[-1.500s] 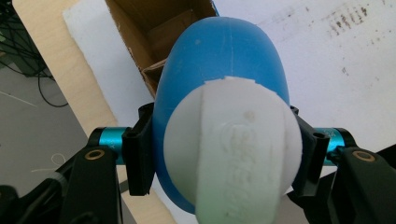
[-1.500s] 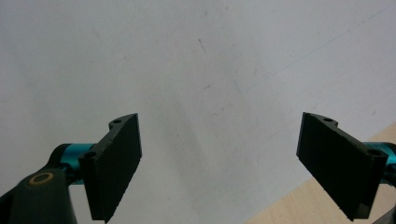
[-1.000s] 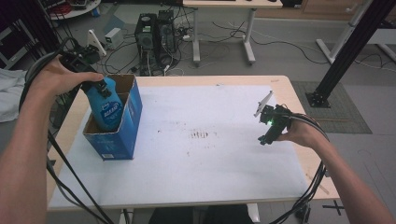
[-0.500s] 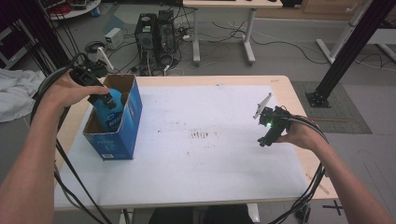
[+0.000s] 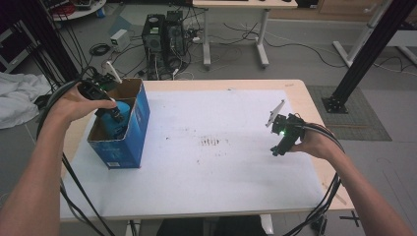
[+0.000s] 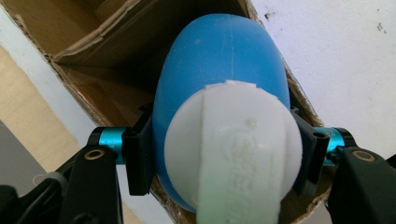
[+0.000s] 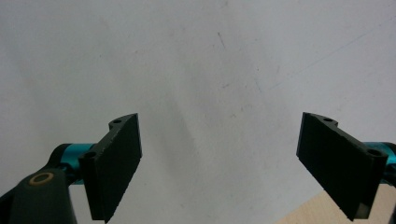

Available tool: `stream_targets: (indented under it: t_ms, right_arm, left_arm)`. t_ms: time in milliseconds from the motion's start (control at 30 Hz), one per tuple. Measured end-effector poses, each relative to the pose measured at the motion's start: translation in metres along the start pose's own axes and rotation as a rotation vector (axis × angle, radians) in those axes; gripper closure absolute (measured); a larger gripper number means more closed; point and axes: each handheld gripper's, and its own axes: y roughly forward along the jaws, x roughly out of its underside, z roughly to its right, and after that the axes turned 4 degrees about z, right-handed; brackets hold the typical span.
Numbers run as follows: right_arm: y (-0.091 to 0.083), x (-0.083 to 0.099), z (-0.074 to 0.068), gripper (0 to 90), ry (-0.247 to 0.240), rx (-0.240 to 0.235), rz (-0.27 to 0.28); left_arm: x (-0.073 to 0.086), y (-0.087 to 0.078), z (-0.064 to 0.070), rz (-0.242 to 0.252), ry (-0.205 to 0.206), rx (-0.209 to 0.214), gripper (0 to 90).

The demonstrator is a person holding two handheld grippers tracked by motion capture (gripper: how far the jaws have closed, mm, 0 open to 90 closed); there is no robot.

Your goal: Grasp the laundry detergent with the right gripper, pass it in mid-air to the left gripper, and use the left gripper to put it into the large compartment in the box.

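White table (image 5: 221, 172), left gripper (image 6: 219, 154) clamping blue bottle (image 6: 219, 60) inside box (image 5: 140, 123), right gripper (image 7: 219, 158) spread.

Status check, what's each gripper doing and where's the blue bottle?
Left gripper shut on blue bottle, bottle down inside cardboard box. Right gripper open, holding nothing, over white table cover. Nothing in the way.

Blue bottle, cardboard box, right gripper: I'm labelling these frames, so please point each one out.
blue bottle (image 6: 219, 60), left gripper view, on its rounded blue body.
cardboard box (image 5: 142, 118), high view, on its blue outer side wall.
right gripper (image 7: 218, 163), right gripper view, midway between its open fingers.
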Motion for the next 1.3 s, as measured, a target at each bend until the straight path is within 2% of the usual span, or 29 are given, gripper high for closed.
stream_targets:
  t_ms: [367,733,800,1000,1133,1200,1300]
  right_arm:
    - [0.003,0.001,-0.001,13.3,0.000,-0.003,-0.007]
    - [0.005,0.001,-0.002,13.3,0.004,-0.002,-0.013]
    - [0.005,0.000,-0.003,13.3,0.001,-0.003,-0.014]
    - [0.006,0.000,-0.003,13.3,-0.001,-0.004,-0.014]
    - [0.006,0.001,-0.003,13.3,0.000,-0.004,-0.014]
    - [0.005,0.001,-0.003,13.3,0.001,-0.005,-0.014]
    - [0.005,0.001,-0.003,13.3,-0.002,-0.005,-0.011]
  left_arm:
    - [0.005,0.016,0.000,-0.016,0.012,0.017,37.8]
    - [0.012,0.022,0.000,-0.022,0.049,0.016,37.8]
    - [0.012,0.022,0.000,-0.019,0.046,0.016,37.8]
    - [0.012,0.022,0.001,-0.040,0.078,0.018,37.7]
    - [0.013,0.022,0.002,-0.039,0.075,0.017,37.7]
    - [0.013,0.021,0.004,-0.063,0.097,0.017,37.7]
    - [0.012,0.021,0.006,-0.072,0.102,0.015,37.7]
